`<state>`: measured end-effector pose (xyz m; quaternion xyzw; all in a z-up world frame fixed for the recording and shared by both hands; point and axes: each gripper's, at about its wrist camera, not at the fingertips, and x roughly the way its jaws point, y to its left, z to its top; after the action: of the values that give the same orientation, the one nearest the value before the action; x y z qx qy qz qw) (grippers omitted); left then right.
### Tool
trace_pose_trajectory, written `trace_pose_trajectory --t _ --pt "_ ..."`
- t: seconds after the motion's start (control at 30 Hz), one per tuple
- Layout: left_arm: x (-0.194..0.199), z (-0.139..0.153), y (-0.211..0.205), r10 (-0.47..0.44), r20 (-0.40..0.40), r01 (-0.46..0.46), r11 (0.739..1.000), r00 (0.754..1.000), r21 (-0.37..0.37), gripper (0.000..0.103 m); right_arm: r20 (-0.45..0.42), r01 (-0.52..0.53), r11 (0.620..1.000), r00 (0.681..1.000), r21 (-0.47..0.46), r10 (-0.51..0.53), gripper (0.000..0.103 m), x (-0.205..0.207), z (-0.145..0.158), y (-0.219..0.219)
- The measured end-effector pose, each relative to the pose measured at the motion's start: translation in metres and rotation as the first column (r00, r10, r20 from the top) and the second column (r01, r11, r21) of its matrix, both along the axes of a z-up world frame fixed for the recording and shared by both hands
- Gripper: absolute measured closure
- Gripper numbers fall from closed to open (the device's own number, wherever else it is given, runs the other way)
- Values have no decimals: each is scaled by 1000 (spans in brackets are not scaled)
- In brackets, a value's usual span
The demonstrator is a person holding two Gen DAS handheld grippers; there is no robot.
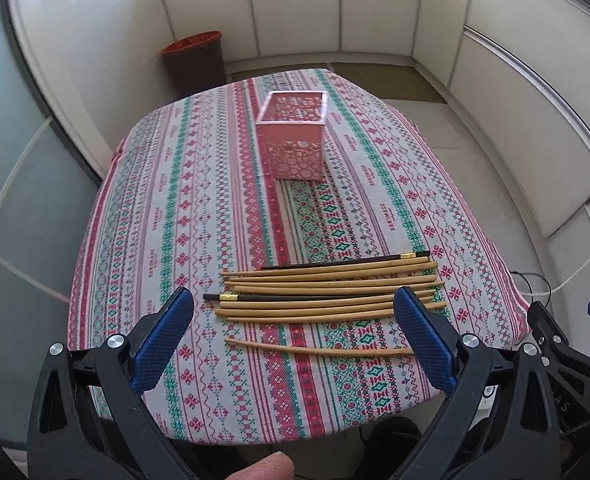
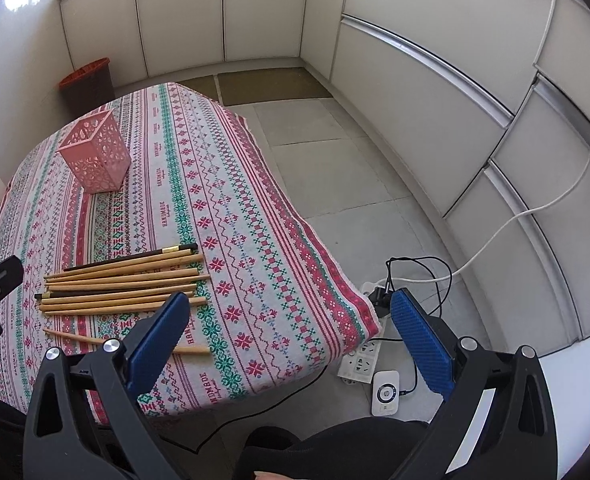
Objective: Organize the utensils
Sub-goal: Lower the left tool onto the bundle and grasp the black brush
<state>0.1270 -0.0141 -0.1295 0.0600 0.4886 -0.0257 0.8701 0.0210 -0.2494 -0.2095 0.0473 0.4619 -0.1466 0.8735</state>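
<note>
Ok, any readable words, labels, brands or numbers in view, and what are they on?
"HANDMADE": woven repeatedly along the stripes of the tablecloth.
Smaller line under each "HANDMADE": too small to read.
Logo on the small white device on the floor: too blurred to read.
Pink basket, chopsticks: no text visible.

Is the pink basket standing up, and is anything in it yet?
The pink basket stands upright and looks empty: its far wall shows through the open top. All chopsticks lie flat on the tablecloth.

Right ends of several chopsticks (image 1: 331, 284) hidden behind the left gripper (image 1: 295, 304) finger; basket (image 1: 293, 140) interior unreadable; bin (image 2: 87, 84) partly behind table.
</note>
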Motion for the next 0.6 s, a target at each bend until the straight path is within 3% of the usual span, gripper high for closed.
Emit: trace_pose_trajectory --t 0.17,0.27,0.33,0.43,0.6 --pt "39 -32 -33 -198 -95 203 978 976 54 7 10 60 997 998 56 -60 6 3 -9 -25" --pt "58 -46 -52 -299 -127 307 951 946 48 7 -6 120 988 993 99 -120 6 6 -20 -44" --pt "71 -59 -66 -356 -174 369 928 918 45 7 -49 142 972 990 187 -136 6 11 -30 -56" --pt "87 -77 -83 -390 -217 416 905 895 91 7 -81 174 957 984 232 -160 6 17 -39 -63" --pt "103 -100 -98 -429 -284 471 877 857 98 7 -145 193 949 976 249 -161 6 26 -51 -66"
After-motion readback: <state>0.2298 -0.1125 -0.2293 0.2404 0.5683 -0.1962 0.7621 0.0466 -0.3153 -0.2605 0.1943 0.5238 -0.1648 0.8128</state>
